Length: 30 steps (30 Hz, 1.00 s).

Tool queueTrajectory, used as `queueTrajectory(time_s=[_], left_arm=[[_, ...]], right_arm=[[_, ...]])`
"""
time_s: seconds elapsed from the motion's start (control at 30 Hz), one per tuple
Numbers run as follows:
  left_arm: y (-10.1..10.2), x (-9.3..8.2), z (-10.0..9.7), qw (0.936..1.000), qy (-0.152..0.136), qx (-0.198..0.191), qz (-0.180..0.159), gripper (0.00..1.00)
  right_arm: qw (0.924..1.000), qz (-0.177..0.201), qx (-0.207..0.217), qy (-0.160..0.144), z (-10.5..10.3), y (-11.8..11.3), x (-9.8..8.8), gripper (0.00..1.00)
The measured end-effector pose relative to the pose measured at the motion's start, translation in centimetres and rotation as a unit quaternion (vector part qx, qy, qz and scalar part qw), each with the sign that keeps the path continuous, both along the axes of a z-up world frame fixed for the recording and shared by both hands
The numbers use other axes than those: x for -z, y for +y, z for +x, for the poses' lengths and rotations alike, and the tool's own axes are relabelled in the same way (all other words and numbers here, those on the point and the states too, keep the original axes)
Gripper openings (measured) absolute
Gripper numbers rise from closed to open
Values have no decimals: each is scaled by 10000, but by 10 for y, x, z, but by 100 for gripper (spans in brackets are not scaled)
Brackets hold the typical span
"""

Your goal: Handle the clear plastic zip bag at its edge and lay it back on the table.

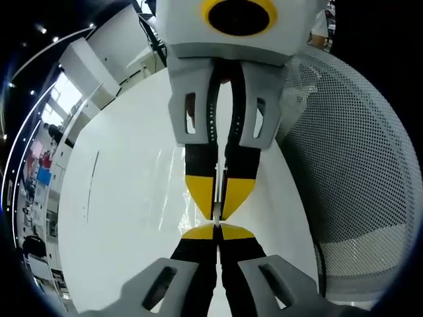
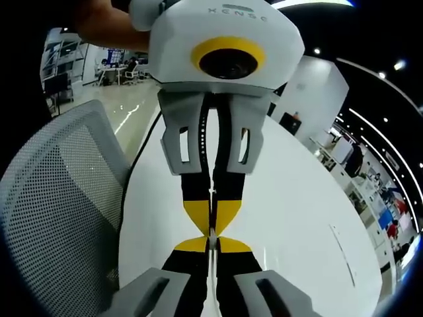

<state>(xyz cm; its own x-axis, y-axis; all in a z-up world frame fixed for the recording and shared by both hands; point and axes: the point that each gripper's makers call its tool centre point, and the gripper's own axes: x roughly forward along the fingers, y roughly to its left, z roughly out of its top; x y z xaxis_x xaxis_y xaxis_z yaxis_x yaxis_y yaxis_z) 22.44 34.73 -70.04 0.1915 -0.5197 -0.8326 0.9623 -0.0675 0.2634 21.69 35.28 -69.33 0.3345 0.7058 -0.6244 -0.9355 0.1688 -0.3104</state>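
**Two grippers meet tip to tip over the white worktop**

In the left gripper view, the left gripper (image 1: 216, 228) rises from the bottom edge with its black-and-yellow jaws pressed together, leaving no more than a hairline between them. Directly beyond, the right gripper (image 1: 218, 210) comes down from the top, its yellow tips meeting the left gripper's tips nose to nose; its jaws are likewise closed. A thin pale sliver runs along the seam where the four tips meet, but it is too slight to tell whether this is the edge of the clear plastic zip bag. Faint vertical glints and streaks on the worktop (image 1: 125, 218) just left of the jaws may be the bag's film; its outline cannot be made out, so its exact place is unclear.

The right gripper view shows the same meeting from the other side: the right gripper (image 2: 213, 241) closed at the bottom, the left gripper (image 2: 213, 224) closed above it, tips touching over the glossy white worktop (image 2: 297, 224).

Beside the worktop stands a grey mesh chair back (image 1: 357, 191), on the right of the left gripper view and on the left of the right gripper view (image 2: 59, 205).

Farther off, a person's arm (image 2: 109, 30) reaches in above the left gripper, and an open office lies behind.
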Motion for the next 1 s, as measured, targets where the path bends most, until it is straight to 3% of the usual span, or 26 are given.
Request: queueTrajectory(time_s=[1.0], left_arm=[[4, 1, 1, 10000, 32, -59, 30, 0]], right_arm=[[10000, 25, 58, 39, 1, -3, 1, 0]])
